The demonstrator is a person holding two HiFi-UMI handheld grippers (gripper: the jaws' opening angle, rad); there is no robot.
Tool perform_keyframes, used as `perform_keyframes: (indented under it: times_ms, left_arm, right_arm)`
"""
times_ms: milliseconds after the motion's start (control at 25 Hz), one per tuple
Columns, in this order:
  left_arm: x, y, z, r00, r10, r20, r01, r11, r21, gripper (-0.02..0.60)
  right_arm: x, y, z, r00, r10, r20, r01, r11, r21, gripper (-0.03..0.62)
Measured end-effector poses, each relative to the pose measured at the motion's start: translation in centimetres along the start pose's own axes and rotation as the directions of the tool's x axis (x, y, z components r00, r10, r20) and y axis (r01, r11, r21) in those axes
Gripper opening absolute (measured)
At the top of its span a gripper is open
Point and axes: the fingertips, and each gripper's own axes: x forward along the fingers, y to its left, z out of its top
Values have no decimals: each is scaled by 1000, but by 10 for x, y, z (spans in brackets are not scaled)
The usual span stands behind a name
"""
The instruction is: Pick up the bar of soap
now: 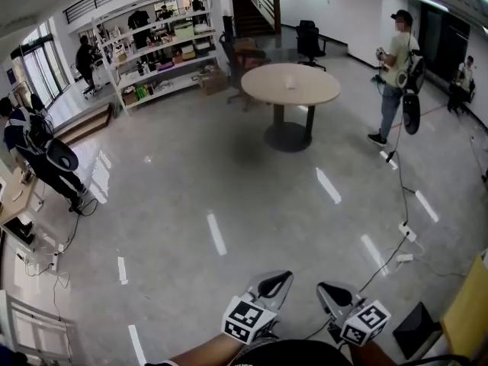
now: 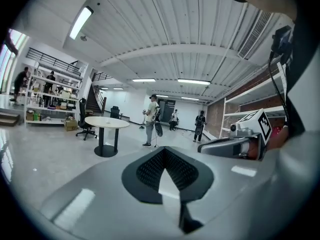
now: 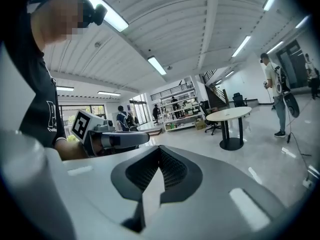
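Round table (image 1: pixel 290 85) ahead, shelving (image 1: pixel 156 56) behind left, person (image 1: pixel 396 58) right

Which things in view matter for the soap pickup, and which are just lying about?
Job: left gripper and right gripper, both shut, empty; round table with a small pale item, too far to identify.
Lying about: shelves, office chair, cardboard box, power strip.

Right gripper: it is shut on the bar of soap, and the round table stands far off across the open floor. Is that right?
Not quite. The right gripper is shut, but on nothing: the right gripper view shows its jaws closed together with nothing held between them. The rest holds: the round table stands far off across the open floor.
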Motion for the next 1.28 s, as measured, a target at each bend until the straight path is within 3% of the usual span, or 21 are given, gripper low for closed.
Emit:
perform_keyframes:
  times_ms: [320, 640, 1280]
  left_arm:
    - [-6, 106, 22, 1000, 17, 22, -17, 1000, -7, 6]
    - [-6, 141, 26, 1000, -6, -23, 6, 1000, -26, 6]
    - [25, 212, 38, 991, 125, -42, -128, 988, -88, 6]
  right_arm:
    - [102, -6, 31, 1000, -22, 12, 23, 1000, -8, 8]
    - [160, -4, 51, 1000, 23, 11, -23, 1000, 0, 8]
    - [230, -46, 86, 987, 163, 17, -162, 986, -27, 8]
